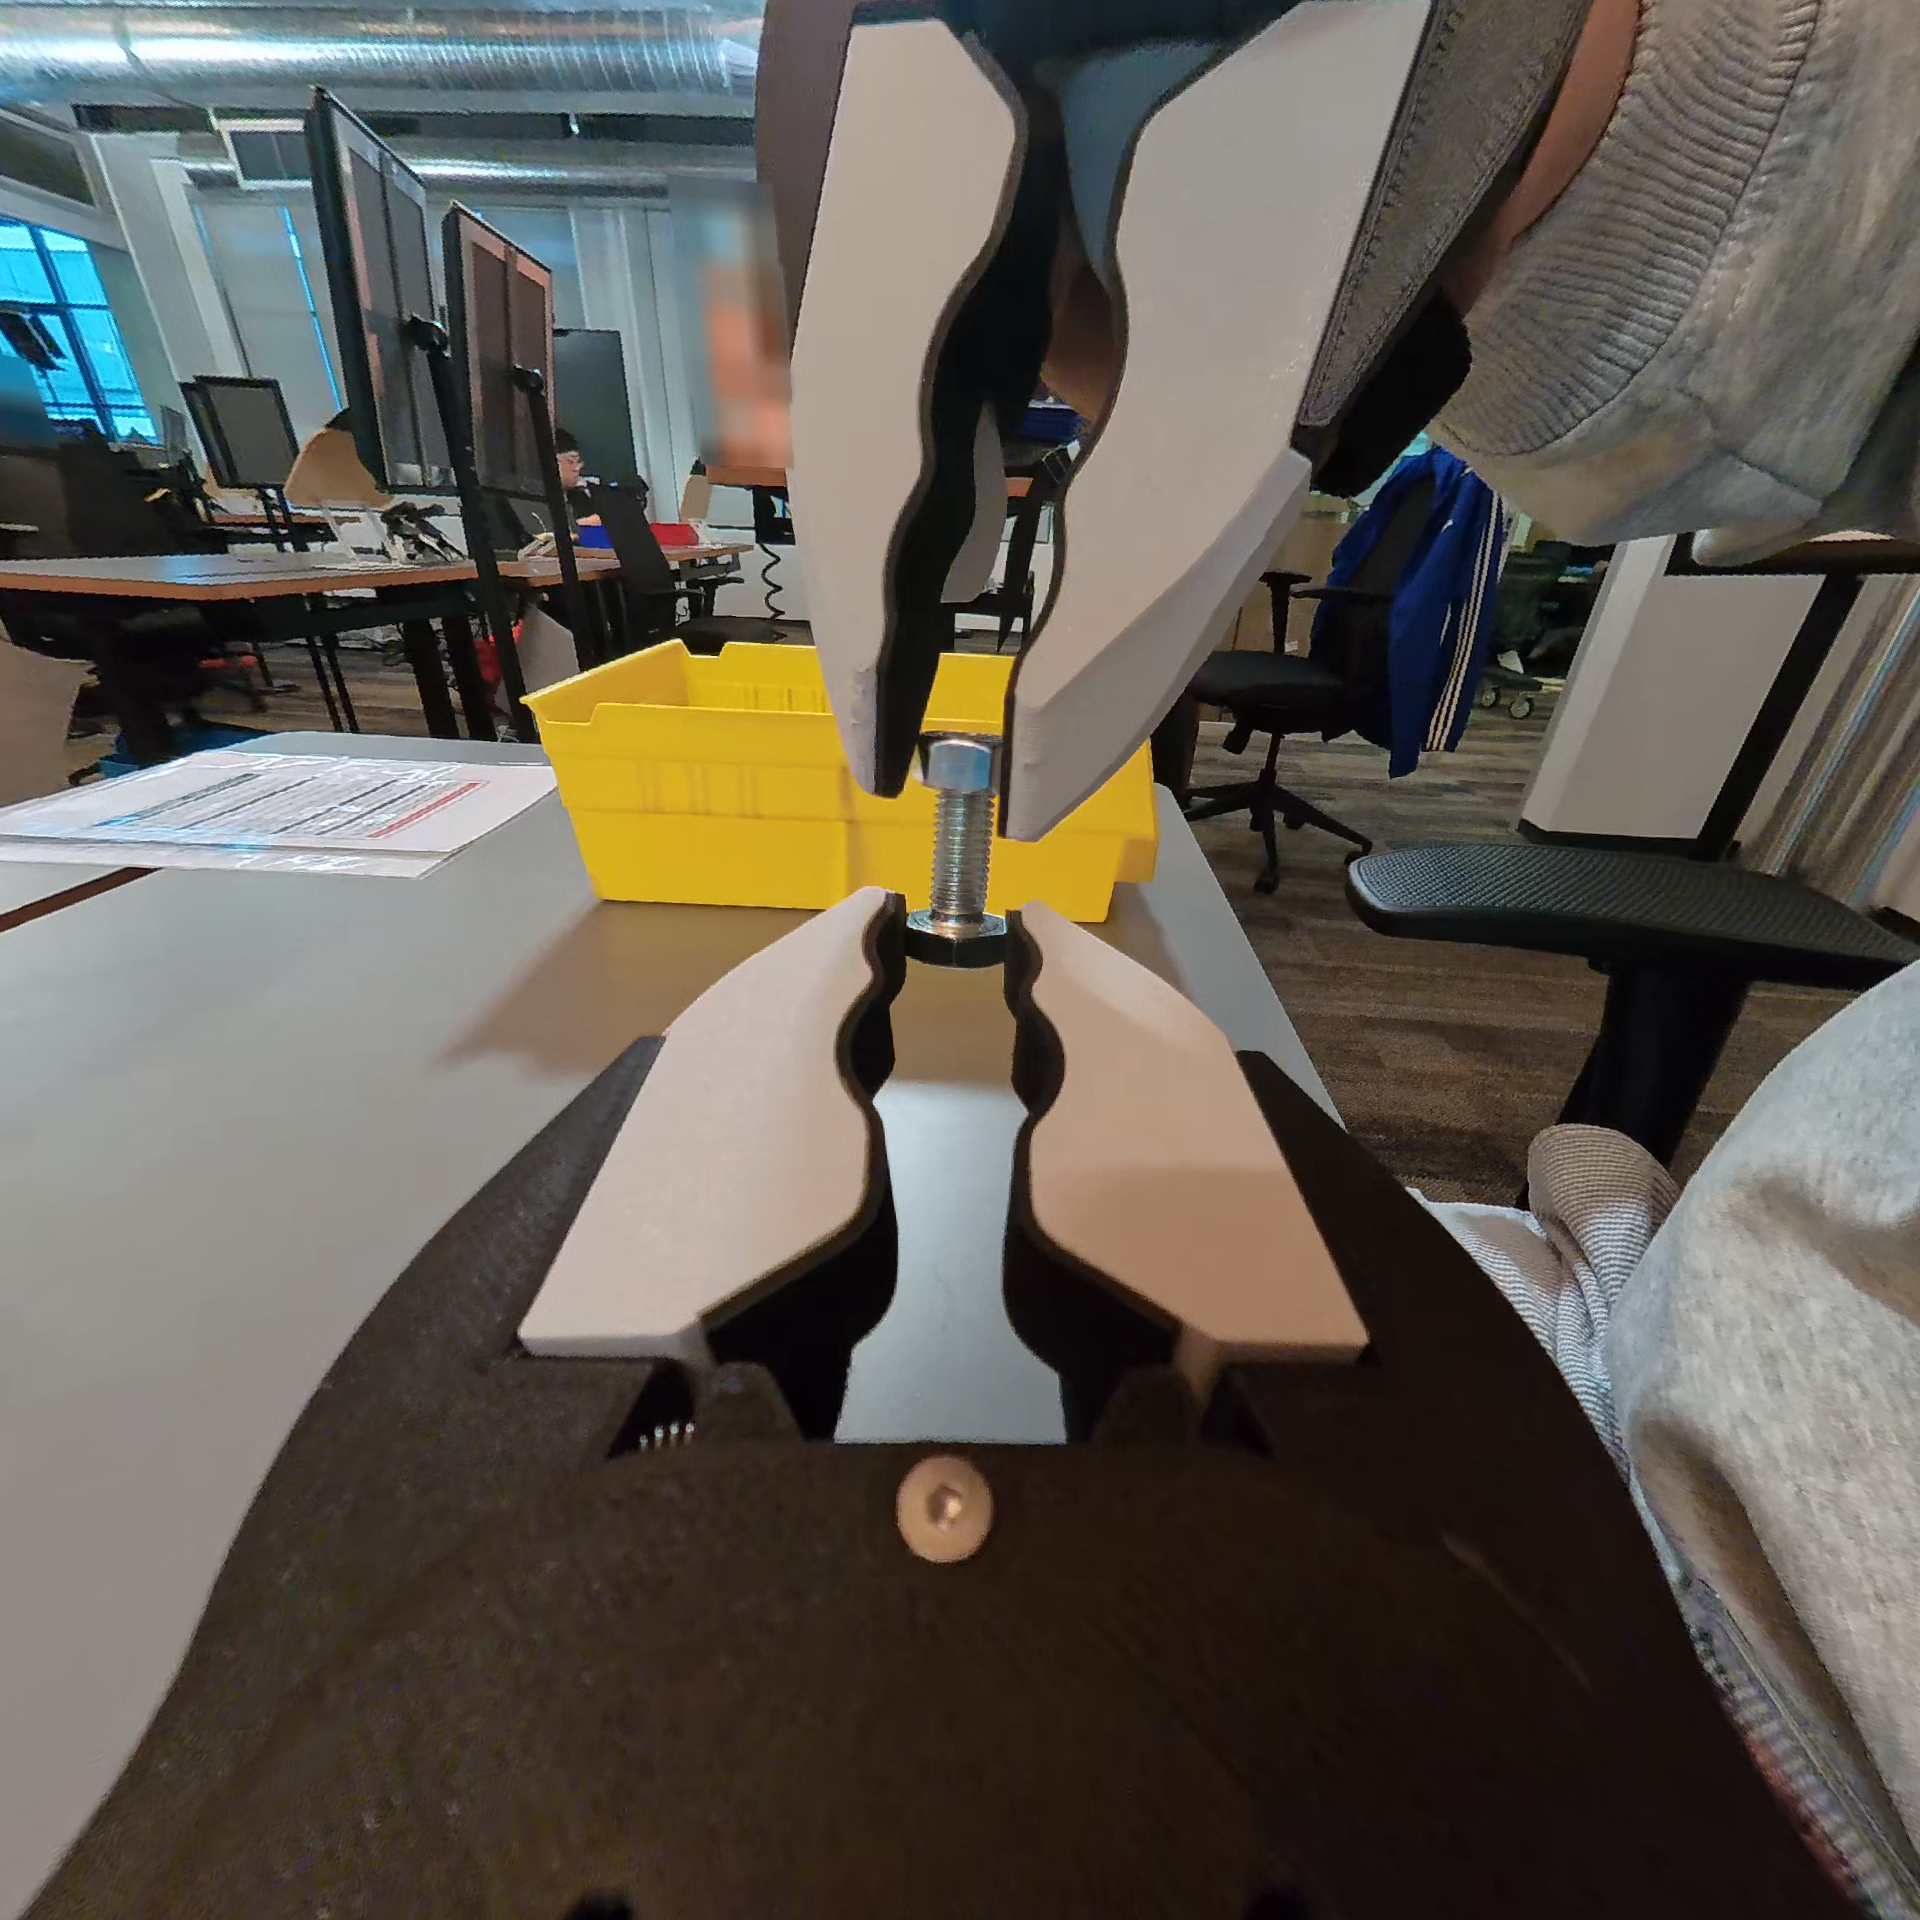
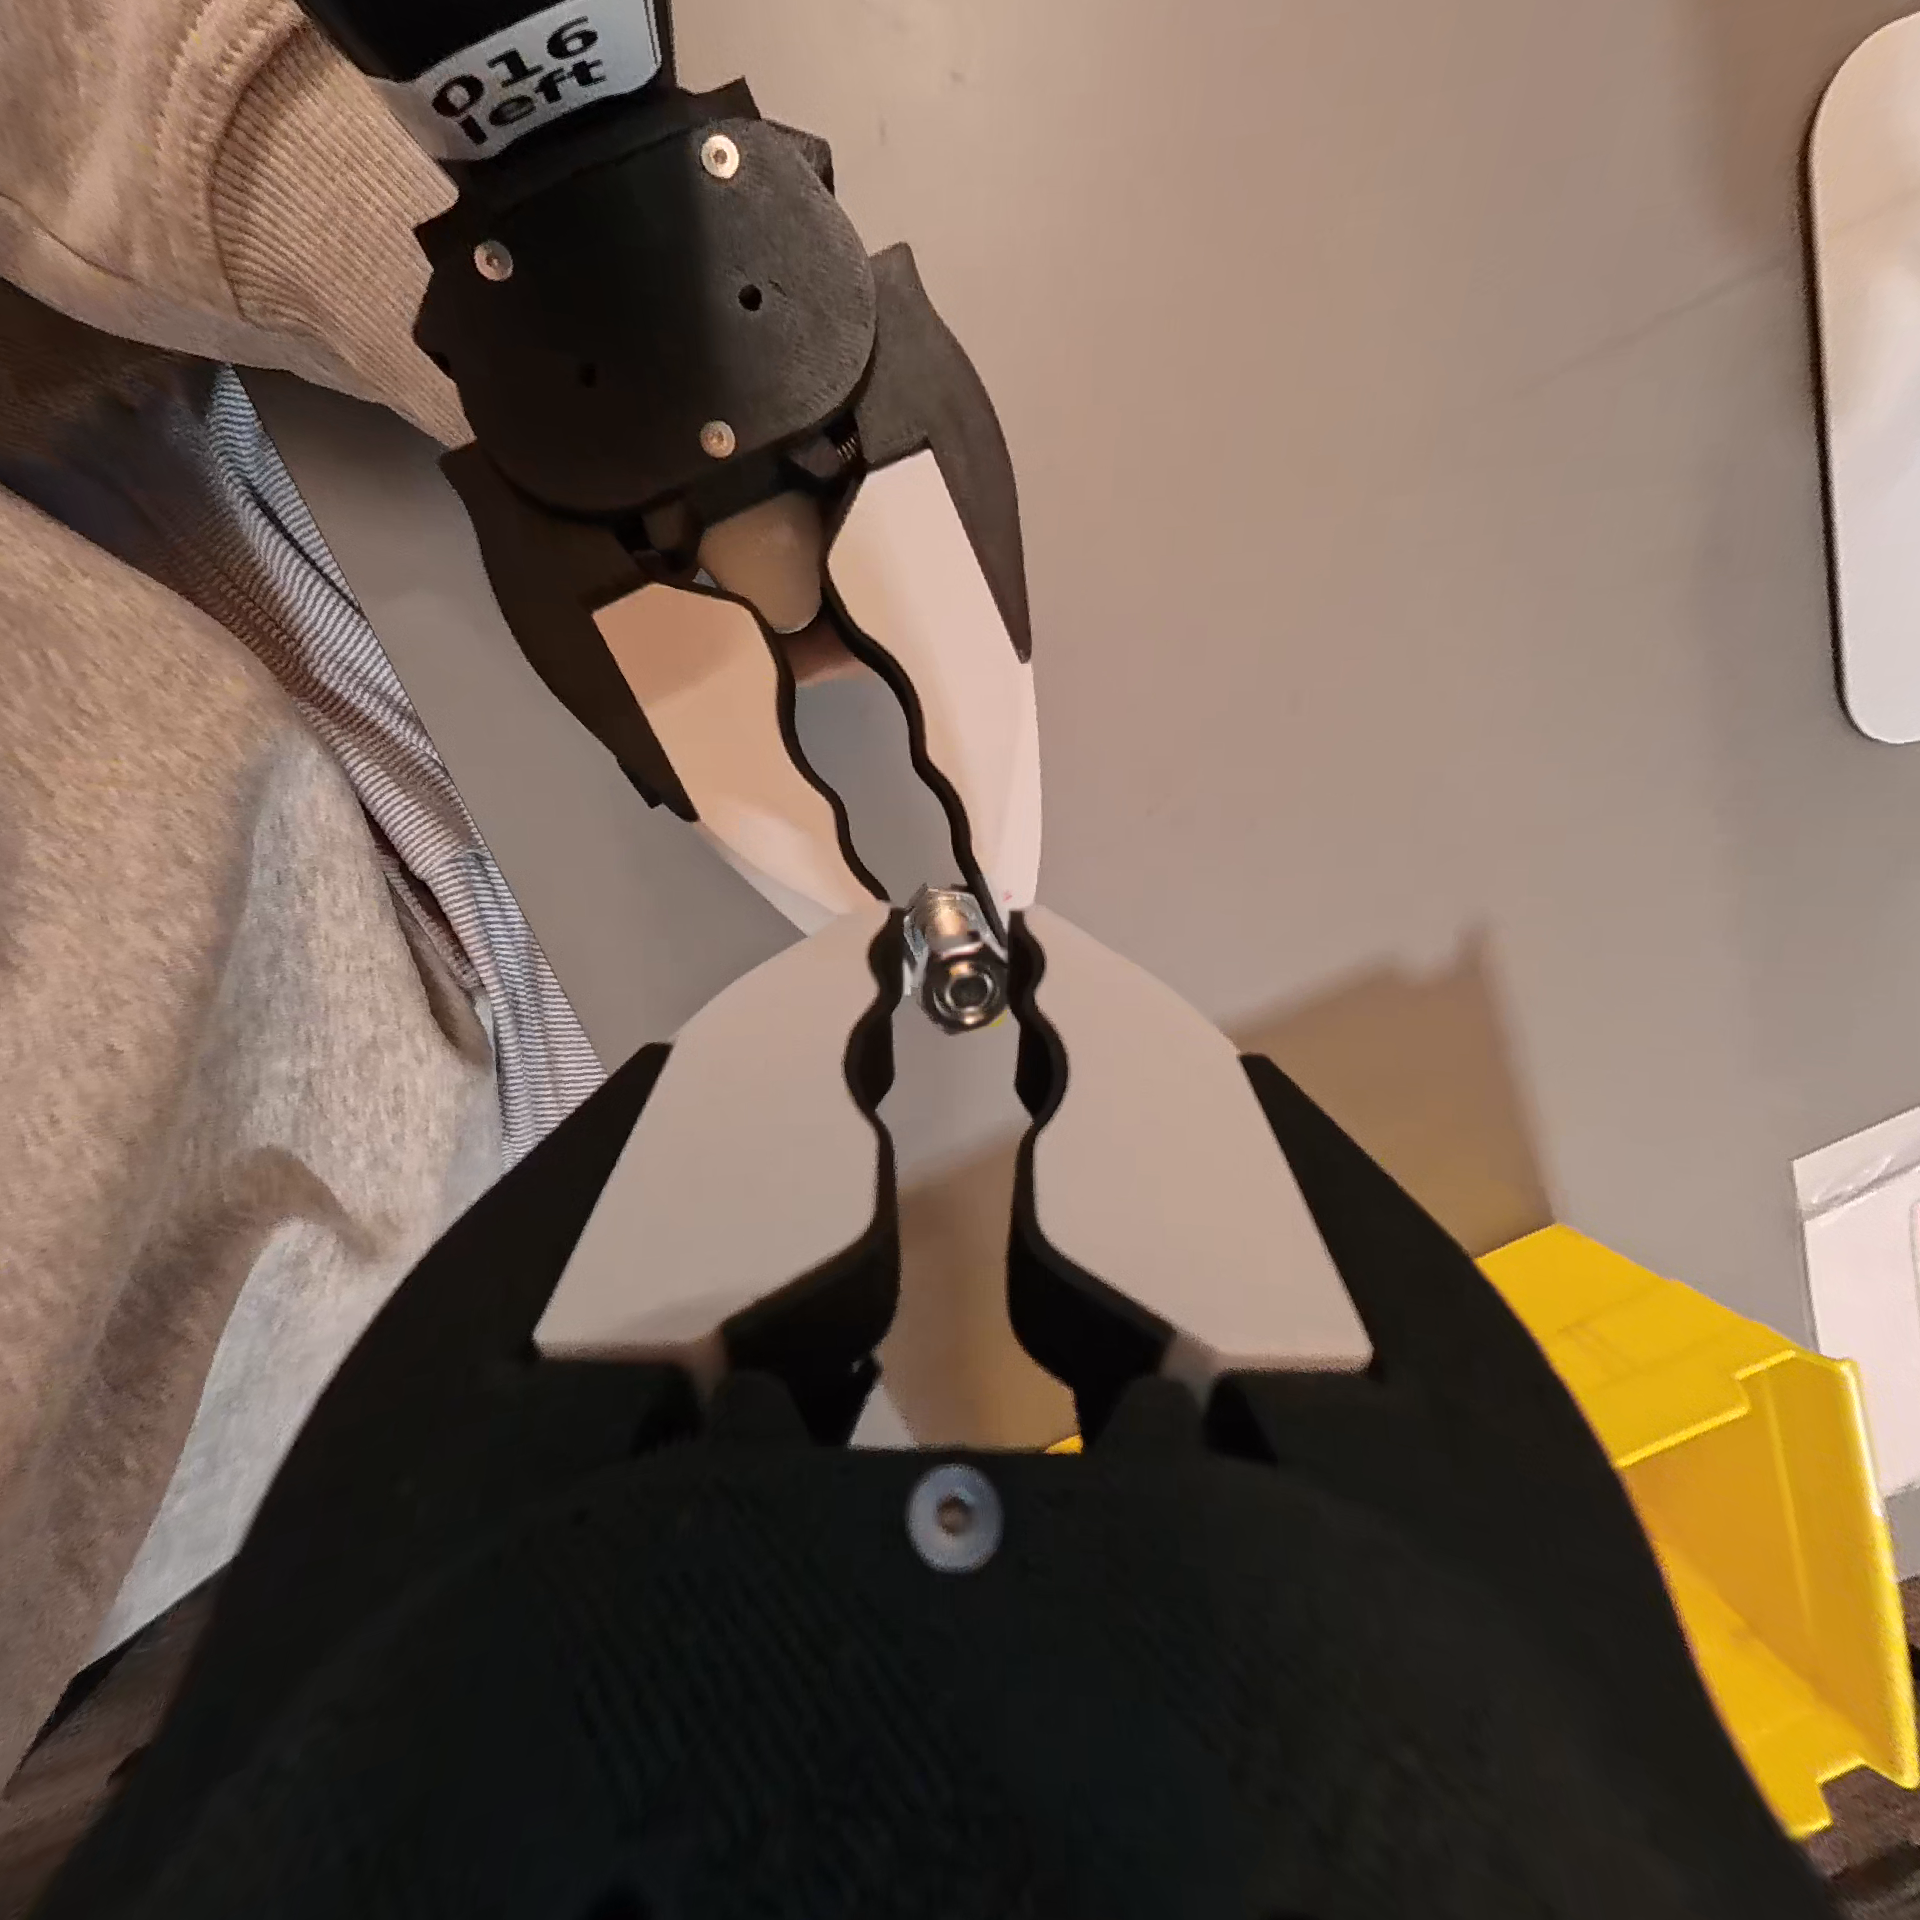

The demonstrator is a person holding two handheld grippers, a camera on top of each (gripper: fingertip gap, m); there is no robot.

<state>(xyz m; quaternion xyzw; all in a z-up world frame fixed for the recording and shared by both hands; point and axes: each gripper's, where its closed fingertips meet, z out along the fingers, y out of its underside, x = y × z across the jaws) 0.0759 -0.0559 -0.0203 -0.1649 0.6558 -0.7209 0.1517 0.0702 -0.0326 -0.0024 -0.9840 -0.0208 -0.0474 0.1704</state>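
A silver bolt [image 1: 958, 844] stands upright above the grey table [image 1: 260, 1143]. My left gripper [image 1: 956, 920] is shut on a silver nut [image 1: 952, 923] at the bolt's lower end. My right gripper [image 1: 951, 792] comes down from above and is shut on the bolt's hex head [image 1: 961, 764]. In the right wrist view the bolt [image 2: 964, 987] appears end-on between my right gripper's [image 2: 954, 935] tips, with the nut [image 2: 914, 940] and my left gripper [image 2: 940, 904] just beyond it.
A yellow plastic bin [image 1: 727, 800] stands on the table right behind the bolt. A laminated sheet [image 1: 281, 810] lies at the left. A black office chair armrest [image 1: 1610, 914] is at the right. A white flat object [image 2: 1870, 416] lies on the table. The person's grey sleeves are close by. Only a small space, under 4 cm, lies between the two pairs of fingers.
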